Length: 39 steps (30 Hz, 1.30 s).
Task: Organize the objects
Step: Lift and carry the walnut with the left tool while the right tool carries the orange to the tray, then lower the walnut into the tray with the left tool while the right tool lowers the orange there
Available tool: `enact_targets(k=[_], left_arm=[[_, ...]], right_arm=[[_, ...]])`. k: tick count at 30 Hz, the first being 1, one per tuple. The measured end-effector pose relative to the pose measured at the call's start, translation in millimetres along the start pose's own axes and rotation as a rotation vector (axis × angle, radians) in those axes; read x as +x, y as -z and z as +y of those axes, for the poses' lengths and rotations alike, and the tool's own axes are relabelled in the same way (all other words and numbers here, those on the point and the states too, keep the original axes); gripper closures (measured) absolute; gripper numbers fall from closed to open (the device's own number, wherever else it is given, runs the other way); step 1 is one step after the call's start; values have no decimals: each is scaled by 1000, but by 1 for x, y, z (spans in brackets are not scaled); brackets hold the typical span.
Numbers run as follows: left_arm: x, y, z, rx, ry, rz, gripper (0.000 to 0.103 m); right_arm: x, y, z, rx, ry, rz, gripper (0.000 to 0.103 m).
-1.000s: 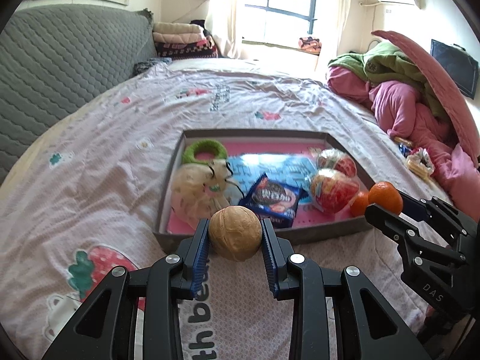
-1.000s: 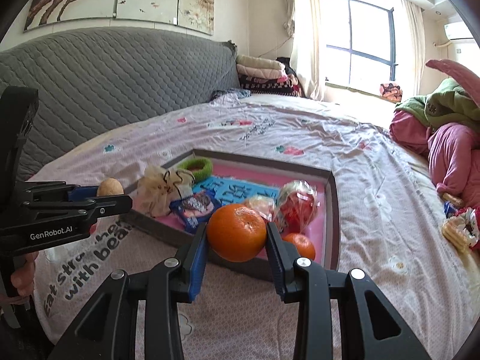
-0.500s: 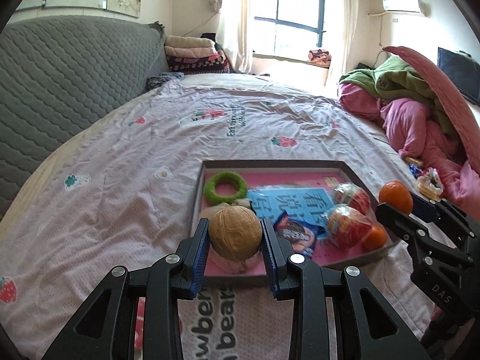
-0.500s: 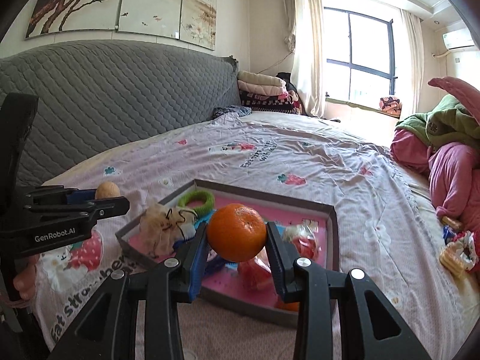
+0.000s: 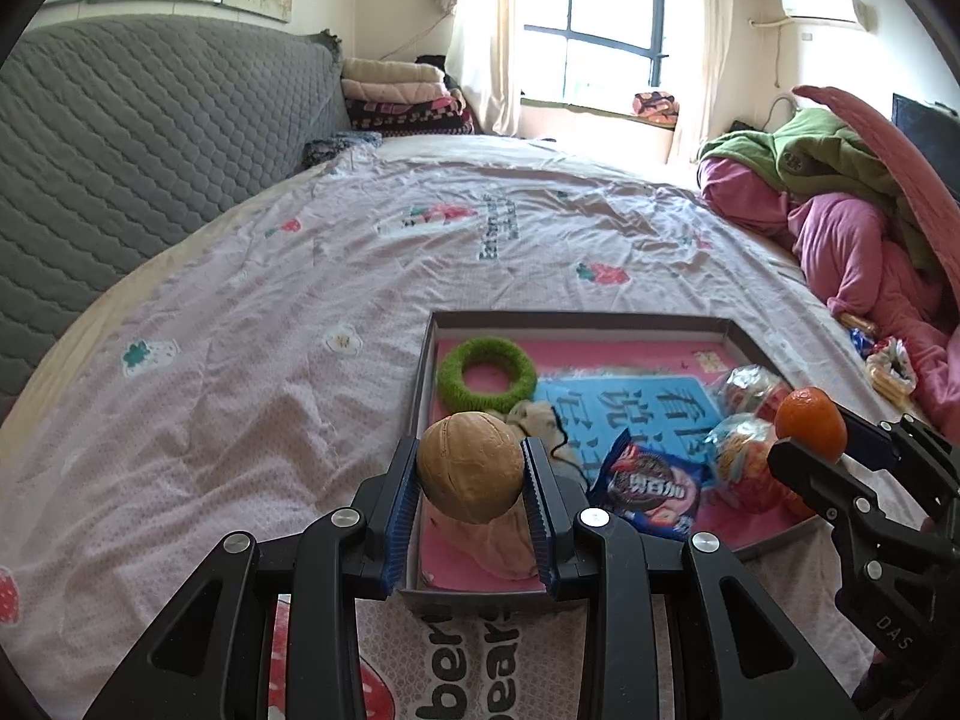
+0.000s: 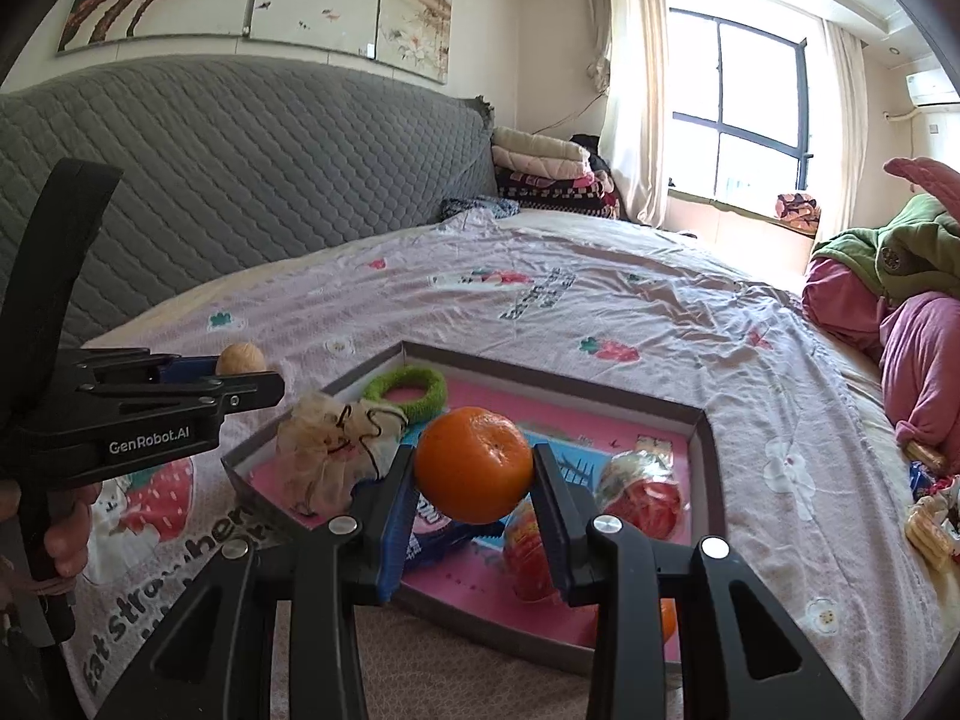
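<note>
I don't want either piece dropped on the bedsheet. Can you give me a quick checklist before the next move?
1. Left gripper shut on the walnut: ok.
2. Right gripper shut on the orange: ok.
3. Both grippers apart from each other: ok.
4. Bare pink floor in the tray for a drop: ok, behind the green ring.
5. How high the walnut hangs over the tray: cannot tell.

Both wrist views look forward and down, close over the tray (image 5: 738,333) (image 6: 699,426) at 12 o'clock; each sees the other gripper (image 5: 840,450) (image 6: 240,384).
</note>
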<state>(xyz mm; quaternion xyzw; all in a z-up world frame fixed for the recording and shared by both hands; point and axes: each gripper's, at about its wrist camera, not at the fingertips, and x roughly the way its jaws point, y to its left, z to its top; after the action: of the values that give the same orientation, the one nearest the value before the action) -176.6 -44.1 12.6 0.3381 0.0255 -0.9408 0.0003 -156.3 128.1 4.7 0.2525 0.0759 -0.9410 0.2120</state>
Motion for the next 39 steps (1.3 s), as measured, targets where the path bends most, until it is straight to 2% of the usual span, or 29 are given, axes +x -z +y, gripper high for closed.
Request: enact_targets(k=[18,28,39], left_arm=[[48,29,0,-18,30,109,69],[53,30,-6,10,24,102,69],[55,32,-8,13,32,104,69]], right_arm=[[32,23,9,-3,-40,95,65],[46,28,5,23,-60,158,65],[47,28,3,42,-69,169,65]])
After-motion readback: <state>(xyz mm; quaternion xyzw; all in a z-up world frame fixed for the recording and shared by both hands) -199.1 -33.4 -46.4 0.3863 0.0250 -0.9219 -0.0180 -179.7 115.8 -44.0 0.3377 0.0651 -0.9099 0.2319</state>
